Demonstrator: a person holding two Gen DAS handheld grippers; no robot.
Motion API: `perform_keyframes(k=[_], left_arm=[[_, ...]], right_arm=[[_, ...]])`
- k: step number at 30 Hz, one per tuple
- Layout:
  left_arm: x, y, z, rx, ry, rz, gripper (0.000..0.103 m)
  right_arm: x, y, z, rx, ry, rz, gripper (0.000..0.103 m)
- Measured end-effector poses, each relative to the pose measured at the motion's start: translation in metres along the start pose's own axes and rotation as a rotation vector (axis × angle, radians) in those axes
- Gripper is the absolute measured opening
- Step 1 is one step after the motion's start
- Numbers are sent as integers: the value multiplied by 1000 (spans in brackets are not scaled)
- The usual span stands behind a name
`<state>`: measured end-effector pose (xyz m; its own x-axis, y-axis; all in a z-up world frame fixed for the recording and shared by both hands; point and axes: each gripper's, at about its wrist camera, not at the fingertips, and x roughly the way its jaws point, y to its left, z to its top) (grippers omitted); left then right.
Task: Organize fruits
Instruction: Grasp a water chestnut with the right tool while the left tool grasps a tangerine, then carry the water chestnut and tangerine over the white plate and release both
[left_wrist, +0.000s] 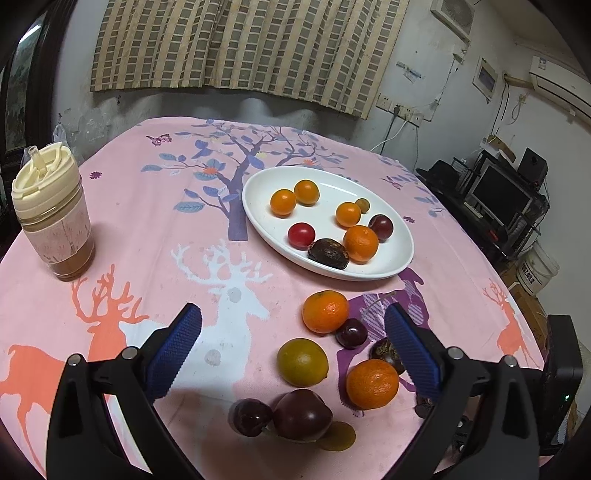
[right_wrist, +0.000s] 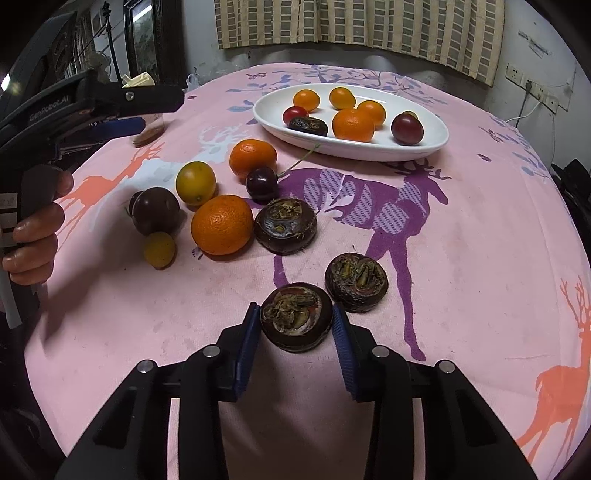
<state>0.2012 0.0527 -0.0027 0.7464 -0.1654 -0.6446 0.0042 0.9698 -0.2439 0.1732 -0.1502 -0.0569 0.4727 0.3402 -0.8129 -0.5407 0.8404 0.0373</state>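
Observation:
A white oval plate (left_wrist: 400, 254) (right_wrist: 436, 142) at the far side holds several small oranges, a red tomato, dark plums and a brown chestnut. Loose fruit lies on the pink cloth: two oranges (left_wrist: 325, 311) (right_wrist: 222, 225), a yellow-green citrus (left_wrist: 302, 362) (right_wrist: 195, 182), dark plums (left_wrist: 302, 413) (right_wrist: 156, 215) and water chestnuts (right_wrist: 285, 225). My right gripper (right_wrist: 295, 325) is shut on a dark water chestnut (right_wrist: 296, 316) at table level. My left gripper (left_wrist: 293, 325) is open and empty, held above the loose fruit; it also shows in the right wrist view (right_wrist: 122, 118).
A lidded drink cup (left_wrist: 51, 210) stands at the table's far left. Another water chestnut (right_wrist: 356, 282) lies just right of the held one. Curtain and wall are behind the table; shelves with electronics (left_wrist: 498, 195) stand to the right.

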Motion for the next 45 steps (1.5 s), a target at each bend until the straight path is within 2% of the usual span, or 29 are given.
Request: perform_keyframes(k=[3, 4, 8, 11, 12, 14, 17, 21, 27, 31, 36, 40, 45], left_arm=[[2, -1, -2, 5, 20, -22, 97], [2, -5, -3, 23, 33, -51, 97], [0, -39, -20, 232, 88, -194, 96], [0, -70, -41, 416, 121, -225, 72], [2, -76, -46, 450, 135, -221, 63], [13, -83, -53, 483, 170, -194, 56], [27, -82, -55, 465, 204, -161, 54], [36, -79, -54, 467, 208, -105, 54], [45, -82, -55, 488, 231, -88, 54], [46, -82, -55, 494, 221, -80, 44], [44, -79, -54, 479, 223, -93, 43], [37, -74, -48, 422, 224, -152, 43], [23, -67, -9, 337, 164, -225, 43]], right_arm=[[-11, -10, 0, 50, -61, 73, 39], [-18, -14, 1, 71, -92, 100, 39], [-27, -28, 3, 132, -146, 114, 39], [-23, -35, 3, 166, -133, 106, 40], [-23, -36, 3, 170, -131, 104, 40], [-22, -36, 4, 174, -132, 101, 40], [-24, -33, 3, 168, -138, 99, 40], [-26, -31, 1, 162, -145, 107, 40], [-27, -29, 1, 157, -148, 110, 40], [-28, -29, 0, 160, -150, 107, 40], [-26, -30, 0, 168, -145, 104, 40], [-25, -31, 0, 173, -145, 106, 40], [-30, -32, 19, 178, -179, 142, 40]])
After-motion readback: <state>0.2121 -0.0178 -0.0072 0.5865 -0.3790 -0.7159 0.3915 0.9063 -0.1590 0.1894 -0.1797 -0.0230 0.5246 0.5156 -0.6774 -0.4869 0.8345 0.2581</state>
